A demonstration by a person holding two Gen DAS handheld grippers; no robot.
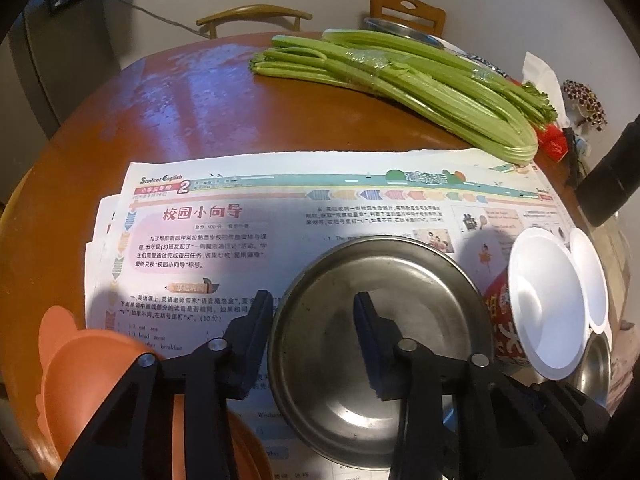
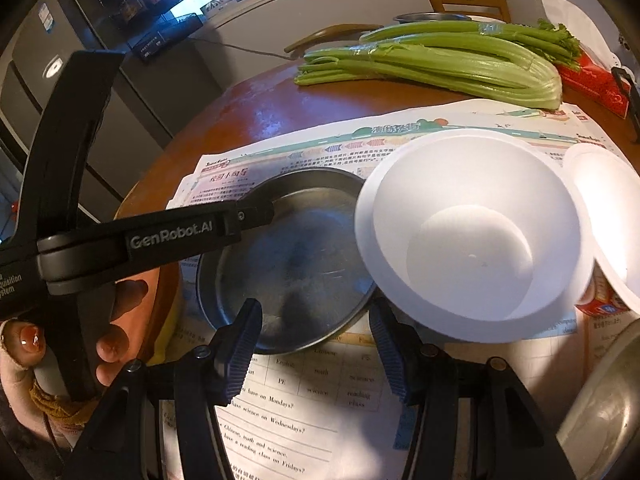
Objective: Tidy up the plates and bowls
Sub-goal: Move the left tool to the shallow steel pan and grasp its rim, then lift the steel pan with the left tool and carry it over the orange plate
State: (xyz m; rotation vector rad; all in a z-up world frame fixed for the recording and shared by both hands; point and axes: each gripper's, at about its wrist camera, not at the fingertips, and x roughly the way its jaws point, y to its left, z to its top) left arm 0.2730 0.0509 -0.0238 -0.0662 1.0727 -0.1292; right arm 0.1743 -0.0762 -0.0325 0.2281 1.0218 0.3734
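Observation:
A round steel plate (image 1: 420, 300) lies on newspaper (image 1: 200, 240) on the round wooden table. My left gripper (image 1: 312, 296) straddles its left rim, one finger outside the plate and the other inside, with the pads still apart. In the right wrist view the same plate (image 2: 296, 256) sits ahead of my right gripper (image 2: 315, 306), which is open over the paper at the plate's near edge and holds nothing. To the right a white bowl (image 2: 468, 240) with a red printed outside tilts toward the camera, and a second white bowl (image 2: 608, 208) is behind it. A steel bowl (image 2: 600, 408) sits at the lower right.
Orange plastic bowls (image 1: 92, 380) sit at the table's near left edge. A bunch of celery (image 1: 400, 76) lies across the far side, with a red packet (image 2: 592, 80) beside it. Two wooden chairs (image 1: 404, 8) stand behind the table. A person's hand (image 2: 116, 320) holds the left gripper's handle.

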